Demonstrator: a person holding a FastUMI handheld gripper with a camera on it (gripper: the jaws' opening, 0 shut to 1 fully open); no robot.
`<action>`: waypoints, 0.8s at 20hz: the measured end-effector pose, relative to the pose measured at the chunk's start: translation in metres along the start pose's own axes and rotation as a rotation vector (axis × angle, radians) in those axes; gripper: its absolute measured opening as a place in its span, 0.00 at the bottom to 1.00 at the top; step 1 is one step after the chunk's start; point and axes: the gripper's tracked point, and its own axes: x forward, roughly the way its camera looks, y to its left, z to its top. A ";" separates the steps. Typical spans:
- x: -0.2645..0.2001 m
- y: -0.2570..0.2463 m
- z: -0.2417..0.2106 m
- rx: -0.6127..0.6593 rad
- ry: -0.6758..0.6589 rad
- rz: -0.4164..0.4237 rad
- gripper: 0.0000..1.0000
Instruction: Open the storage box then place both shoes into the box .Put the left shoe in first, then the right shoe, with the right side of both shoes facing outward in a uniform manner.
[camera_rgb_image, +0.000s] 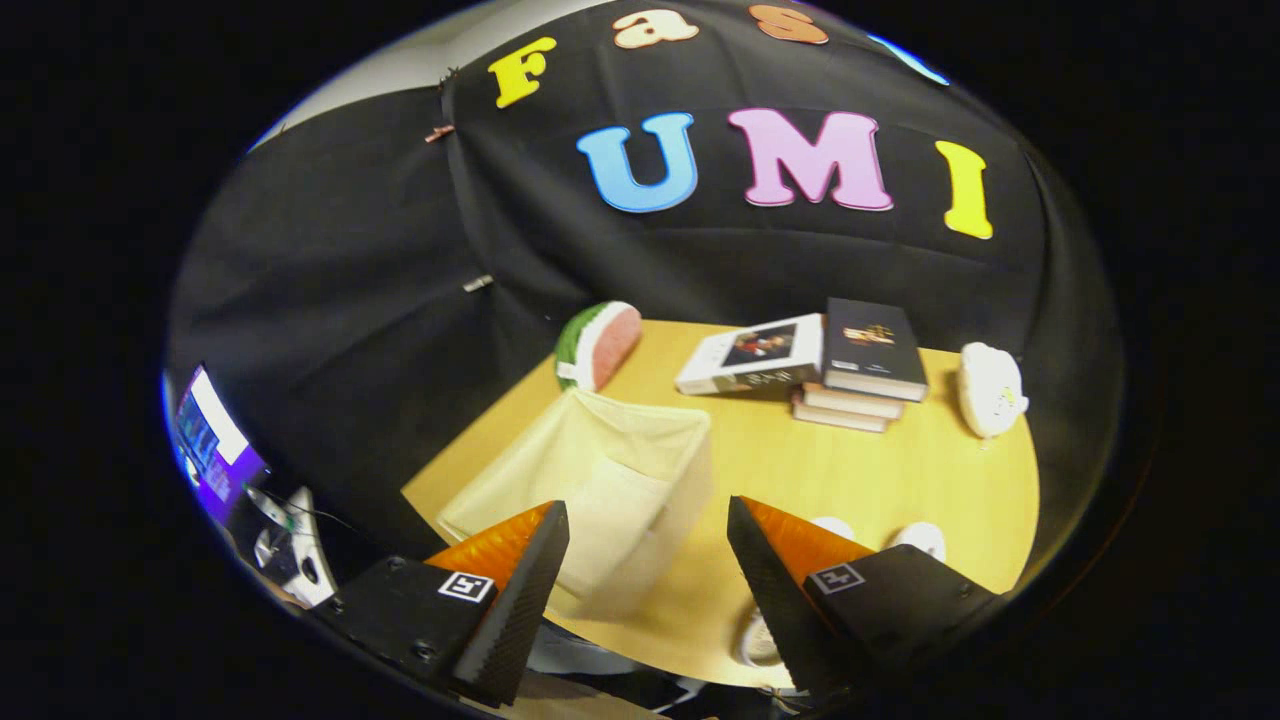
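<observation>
A cream fabric storage box (600, 480) stands on the wooden table (900, 480), its lid hanging open toward the left and its inside showing bare. It lies just ahead of my left finger and partly between the two fingers. Two white shoes (920, 537) lie by the table's near edge, mostly hidden behind my right finger; a toe of one (757, 638) peeks out beside that finger. My gripper (648, 520) hovers above the table's near edge, open, with nothing between its fingers.
A watermelon-slice cushion (598, 345) sits beyond the box at the table's far edge. A stack of books (850, 375) lies at the back, with a white figurine (990, 390) to its right. A lit screen and some gear (215, 445) stand off the table at the left.
</observation>
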 end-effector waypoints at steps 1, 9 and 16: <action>-0.007 -0.019 -0.014 -0.015 0.016 -0.041 0.98; 0.007 -0.118 -0.117 0.023 0.151 -0.254 0.97; 0.066 -0.134 -0.149 0.103 0.185 -0.234 0.77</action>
